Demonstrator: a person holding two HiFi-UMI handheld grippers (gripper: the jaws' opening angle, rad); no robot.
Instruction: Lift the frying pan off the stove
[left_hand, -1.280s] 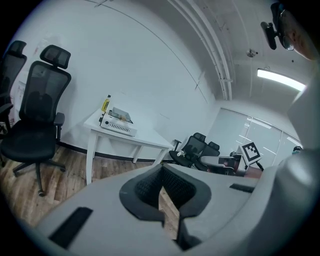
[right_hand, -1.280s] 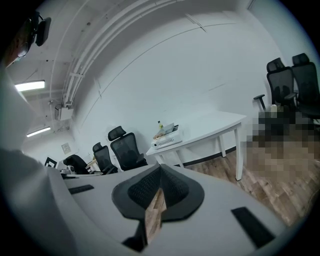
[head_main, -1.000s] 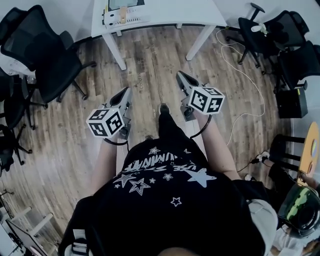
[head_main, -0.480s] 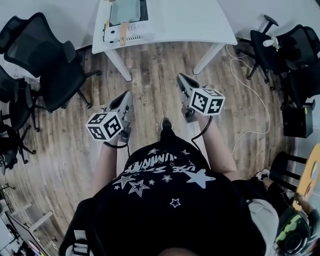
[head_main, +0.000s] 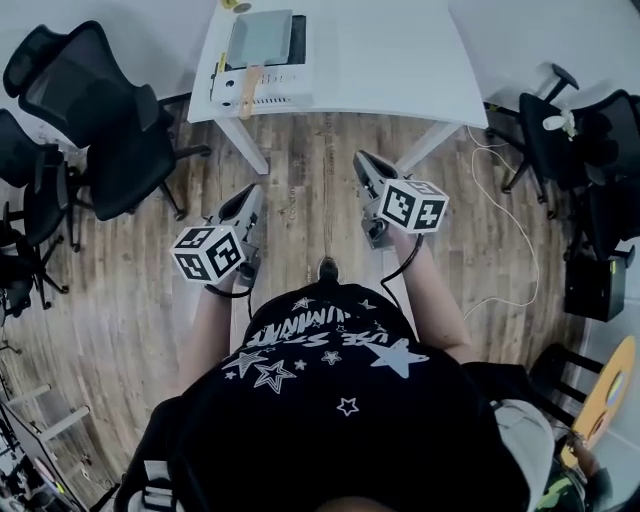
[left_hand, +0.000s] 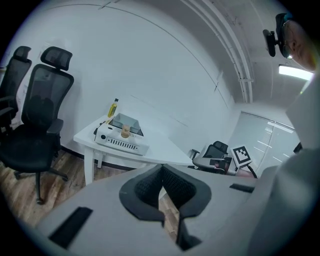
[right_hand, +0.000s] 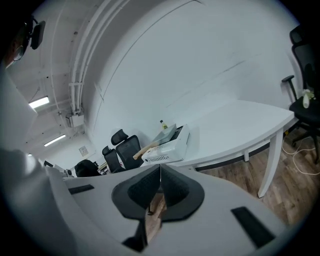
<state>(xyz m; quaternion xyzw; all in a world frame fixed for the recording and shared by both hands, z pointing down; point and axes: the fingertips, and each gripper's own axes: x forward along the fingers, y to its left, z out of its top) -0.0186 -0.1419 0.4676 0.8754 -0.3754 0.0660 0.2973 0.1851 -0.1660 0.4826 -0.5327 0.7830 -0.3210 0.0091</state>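
Note:
A square grey frying pan (head_main: 262, 38) with a wooden handle (head_main: 248, 78) sits on a white tabletop stove (head_main: 258, 90) at the left end of the white table (head_main: 400, 60). The left gripper view shows the pan (left_hand: 126, 121) on the stove (left_hand: 122, 142). In the right gripper view the pan (right_hand: 169, 134) and stove (right_hand: 167, 147) appear far off. My left gripper (head_main: 252, 192) and right gripper (head_main: 360, 158) hang over the wooden floor, well short of the table, both shut and empty. Each pair of jaws is pressed together (left_hand: 161, 172) (right_hand: 160, 172).
Black office chairs (head_main: 95, 110) stand left of the table, and more chairs (head_main: 590, 150) with a white cable (head_main: 525, 240) on the floor are at the right. A yellow bottle (left_hand: 113, 108) stands behind the stove. Two white table legs (head_main: 250, 155) face me.
The table with the stove and pan has come further into the head view and nearer. Both grippers stay shut and keep their places in front of the body.

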